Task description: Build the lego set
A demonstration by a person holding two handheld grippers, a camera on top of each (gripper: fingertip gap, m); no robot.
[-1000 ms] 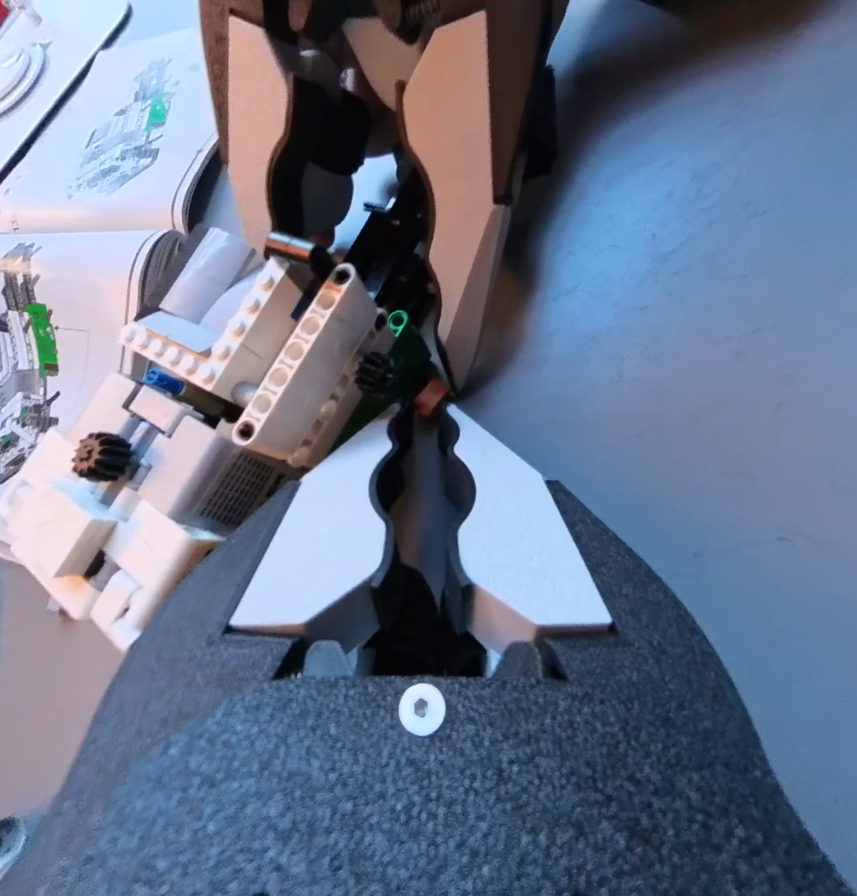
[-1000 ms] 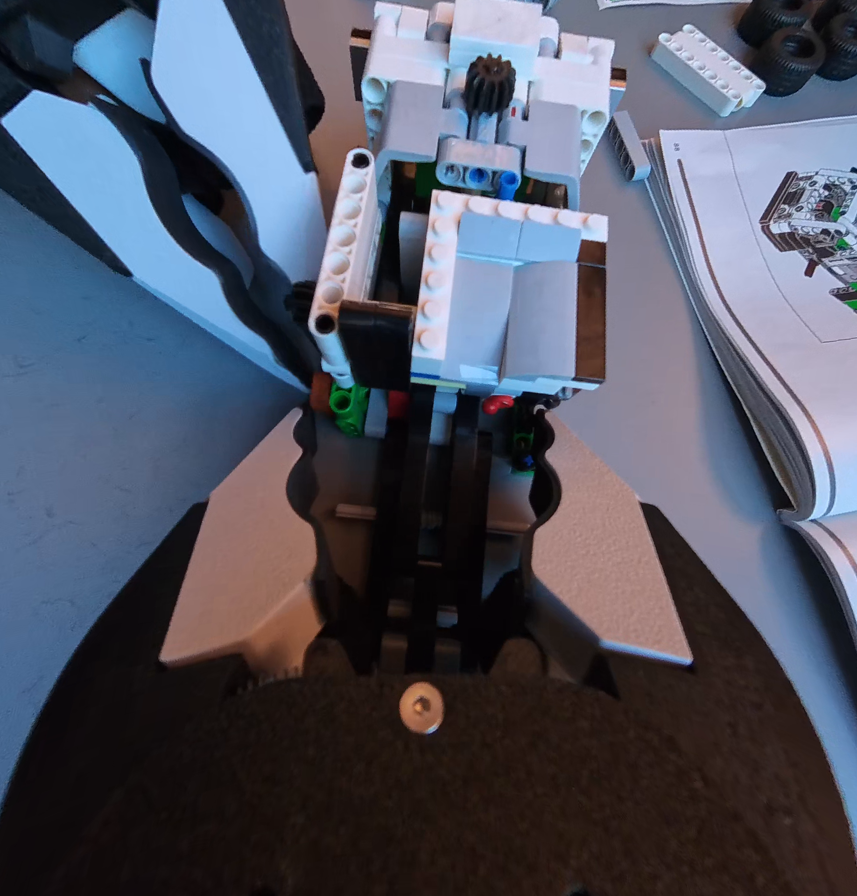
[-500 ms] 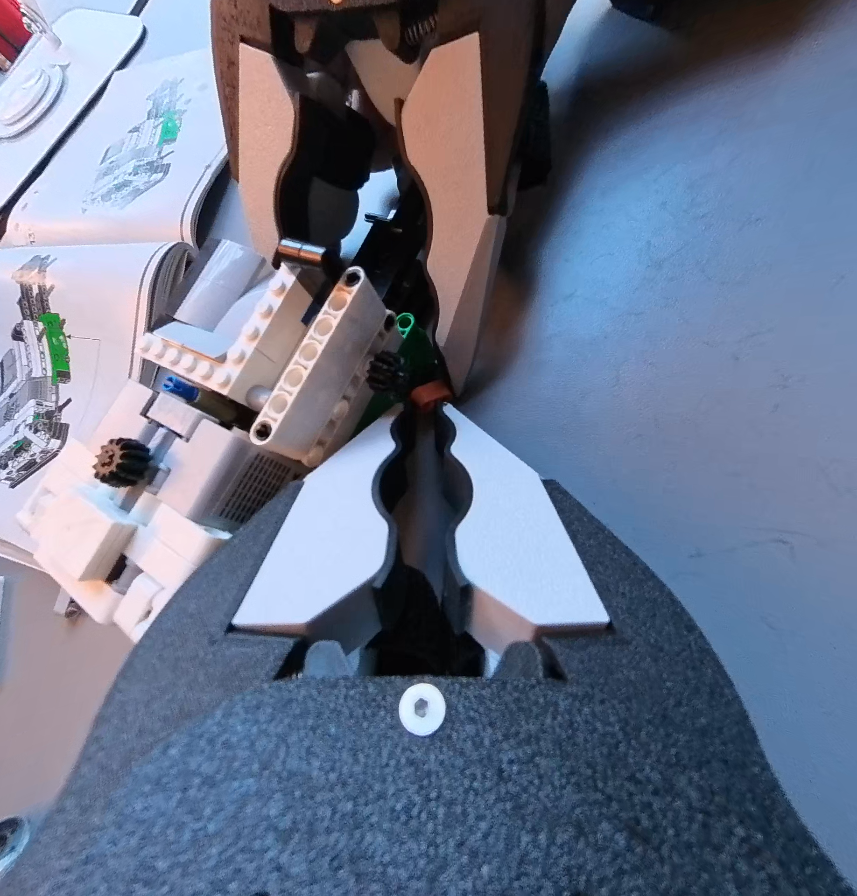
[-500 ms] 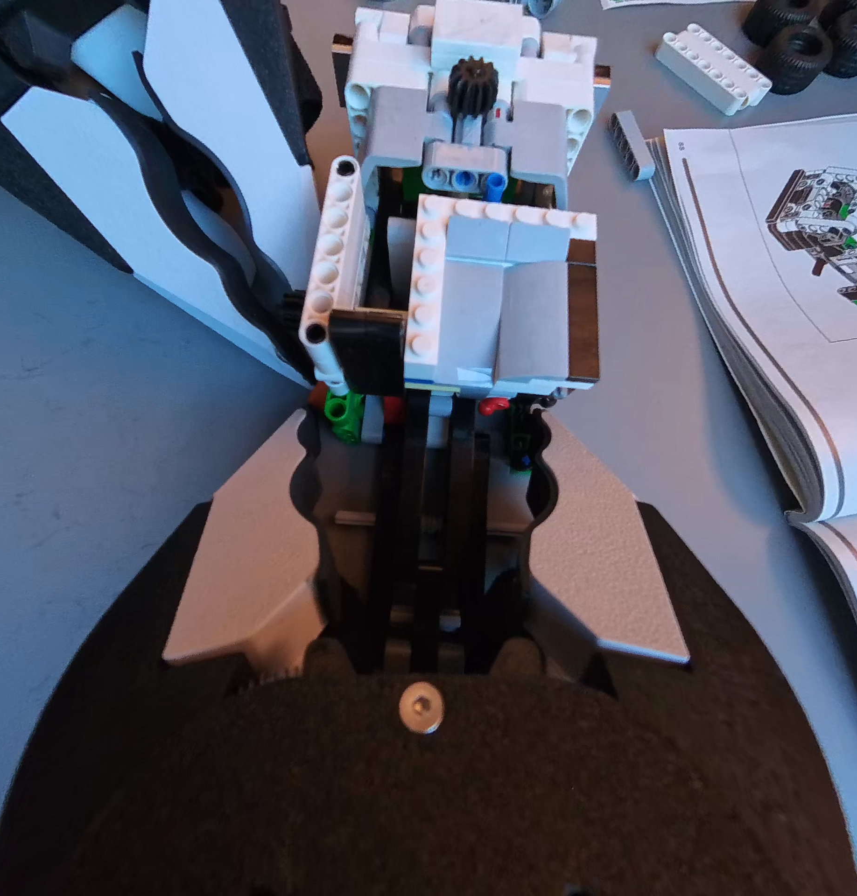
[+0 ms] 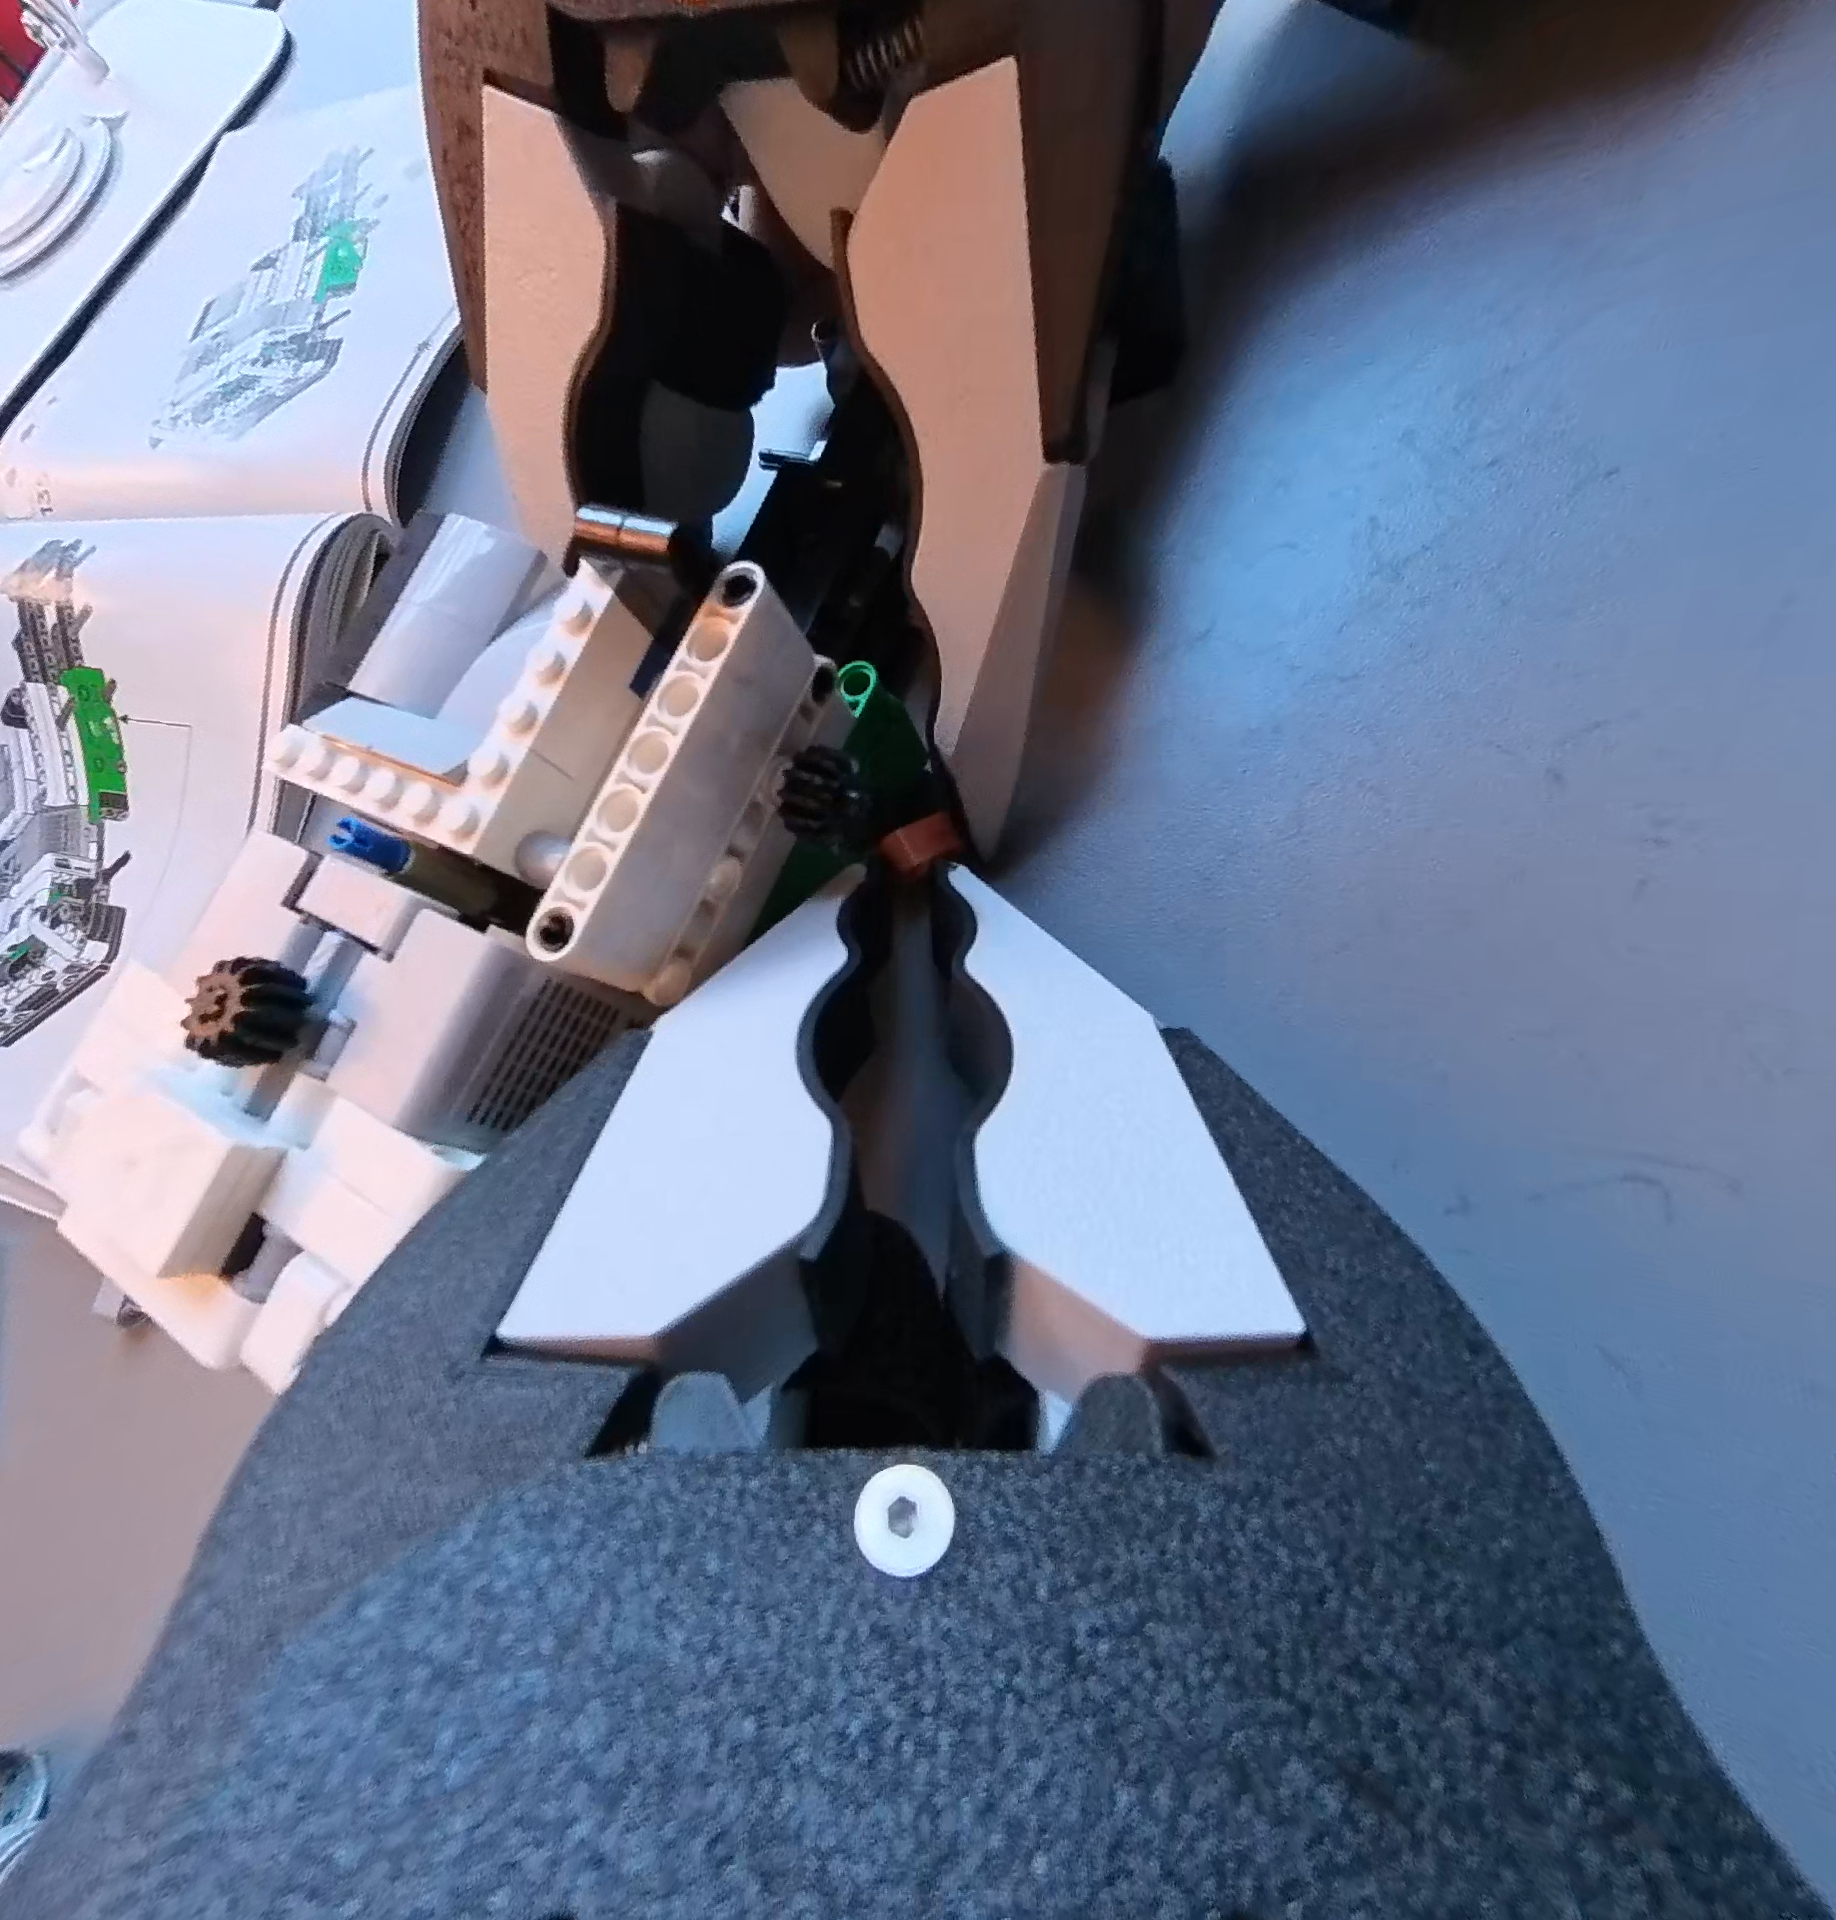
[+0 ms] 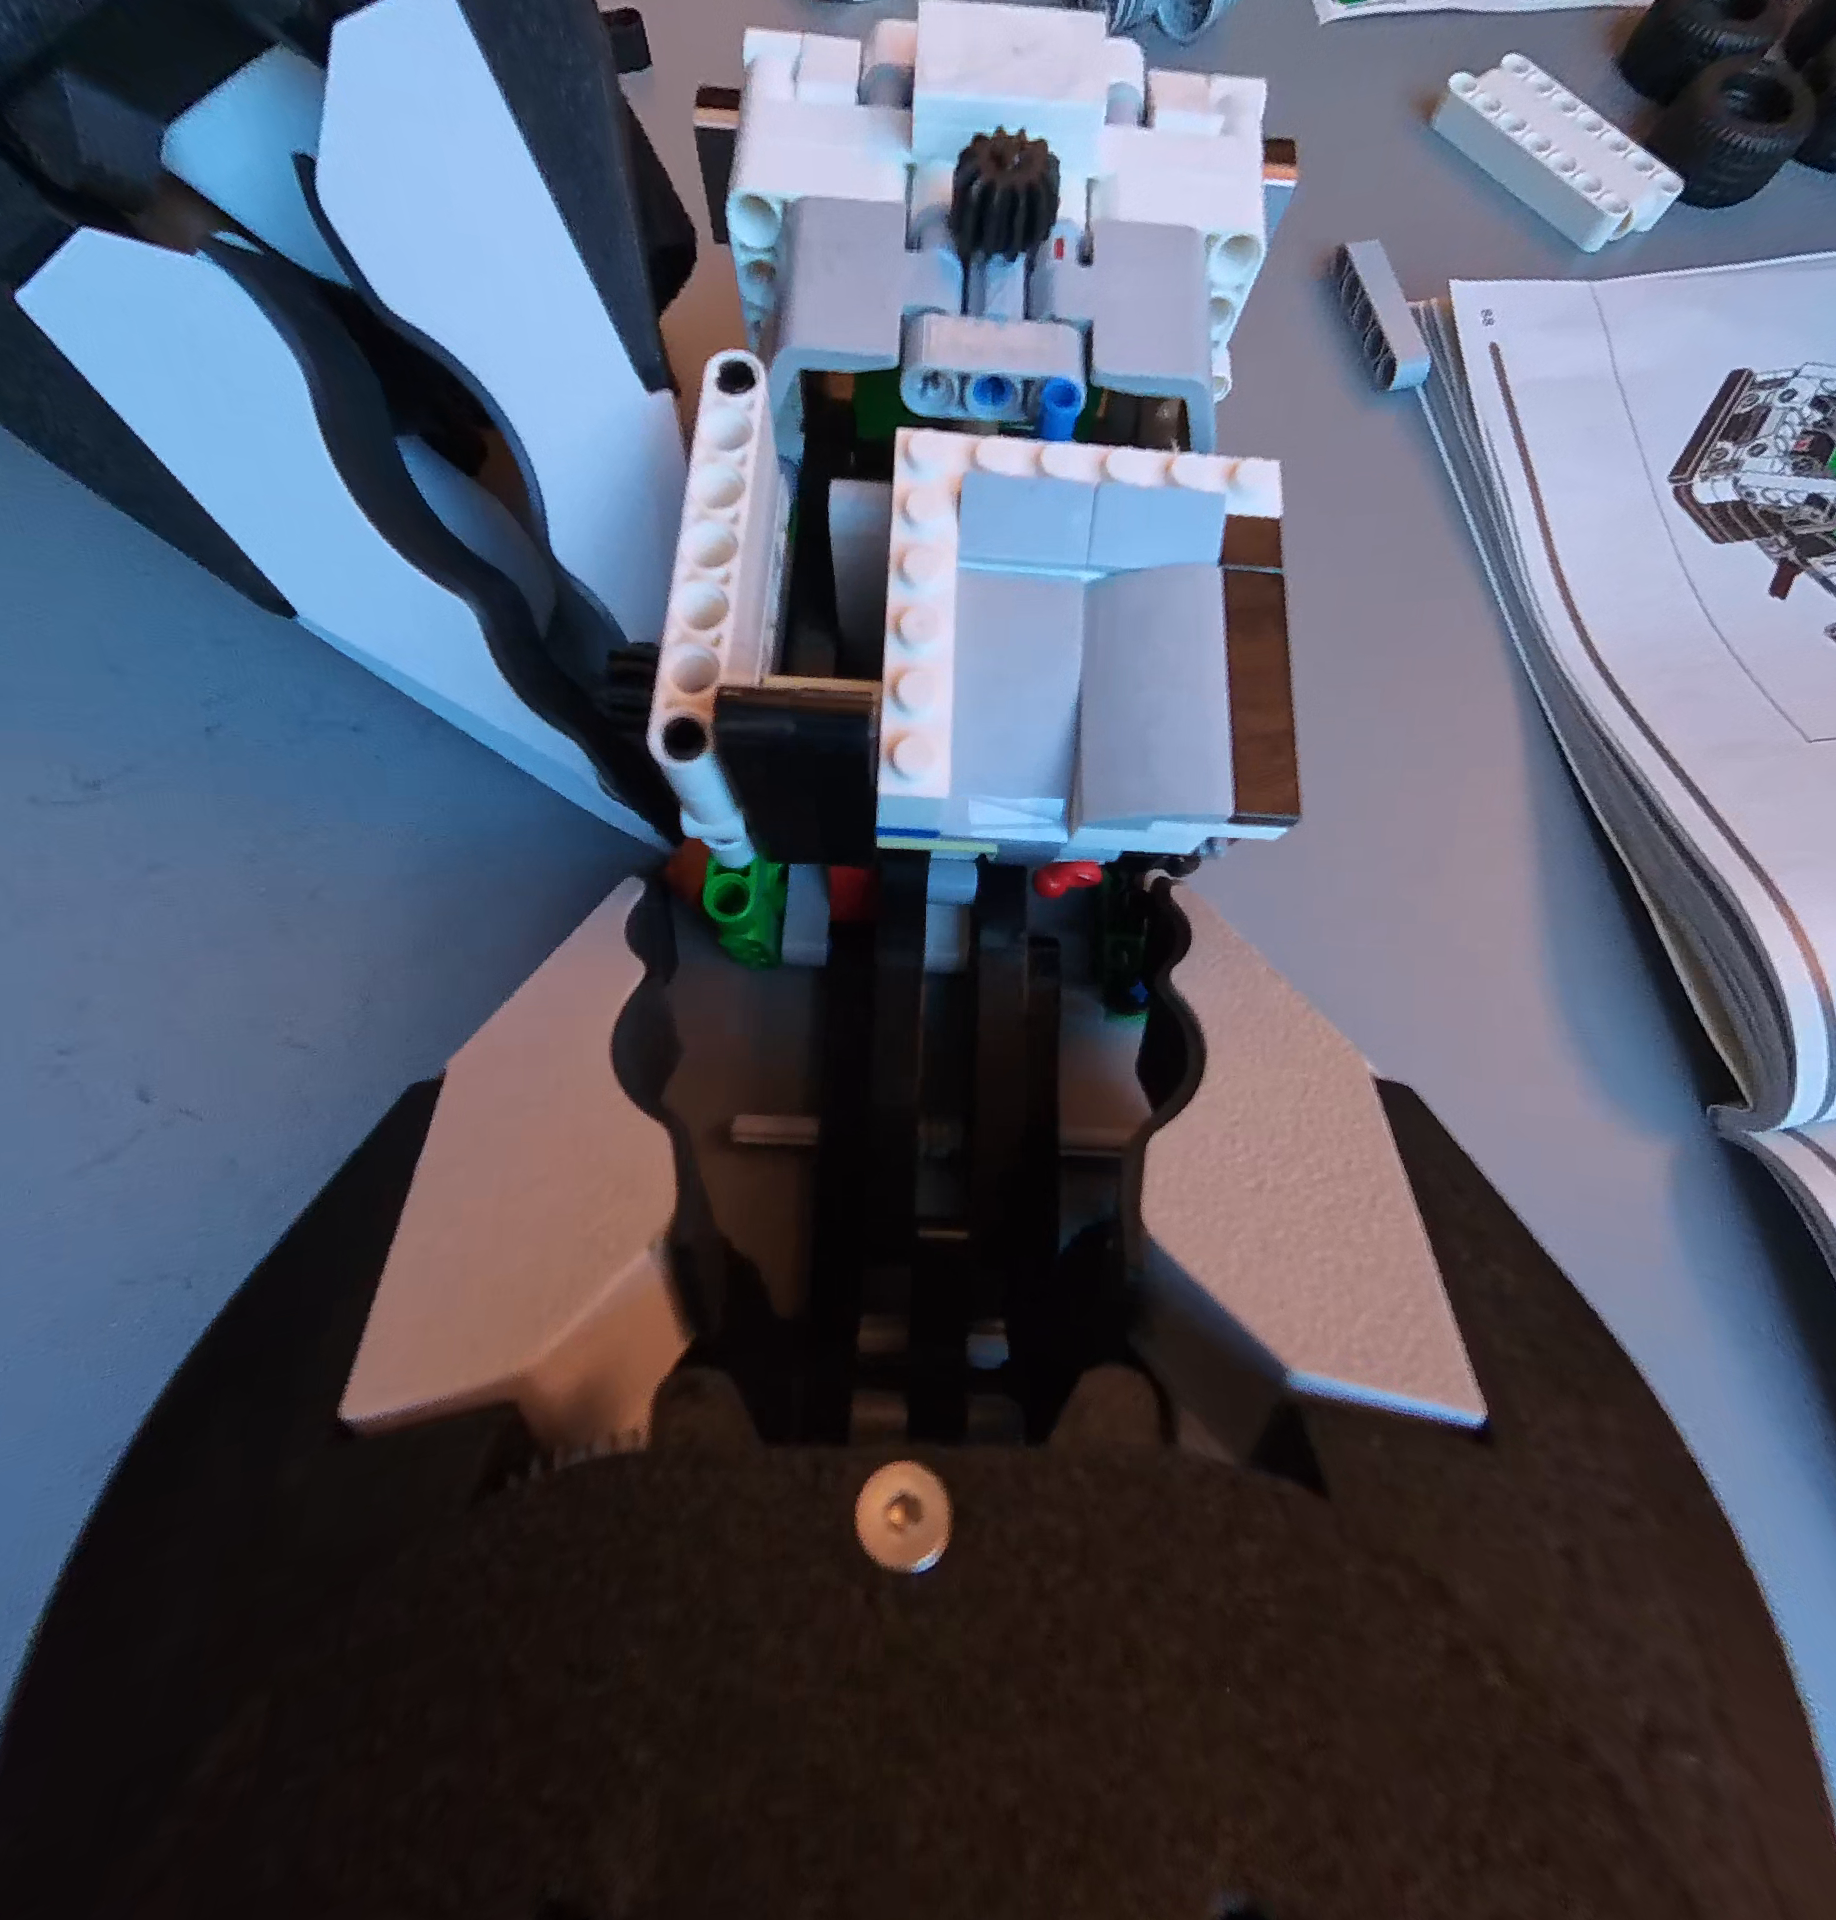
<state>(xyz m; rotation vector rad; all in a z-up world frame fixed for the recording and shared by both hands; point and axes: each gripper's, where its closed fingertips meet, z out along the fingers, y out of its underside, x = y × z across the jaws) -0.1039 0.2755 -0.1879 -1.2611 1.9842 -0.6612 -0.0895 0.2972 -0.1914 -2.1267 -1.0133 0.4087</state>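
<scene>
**Both hand-held grippers on the lego model, counter level**

Left wrist view: The left hand-held gripper [image 5: 909,883] has its fingers drawn nearly together, a narrow gap between them, tips meeting a small brown piece [image 5: 919,844] at the near corner of the lego model [image 5: 540,831]. Whether the tips actually pinch that piece, I cannot tell. The model lies to the left of the fingers, tilted, on the grey counter [image 5: 1465,727]. A white beam with holes [image 5: 644,779] runs diagonally along its side; a small black gear [image 5: 818,792] sits just beside a green pin [image 5: 860,688]. A second black gear [image 5: 233,1010] sits toward the model's far left end. The right hand-held gripper [image 5: 748,582] comes in from the top, its fingers set on either side of the model's rear. The open instruction booklet [image 5: 83,727] lies behind the model, at left.

Right wrist view: The right hand-held gripper [image 6: 909,914] is clamped on the model [image 6: 997,468], fingers spread to the width of its black rear frame, which runs back between them. The white beam with holes [image 6: 711,551] stands on the model's left edge; a black gear [image 6: 1002,197] sits on top at the far end. The left hand-held gripper [image 6: 639,774] reaches in from upper left, tips touching the model's lower left corner. The booklet [image 6: 1672,623] lies at right. Near the top right are a loose white brick [image 6: 1553,151], a small grey grille piece [image 6: 1376,312] and black tyres [image 6: 1745,94].
</scene>
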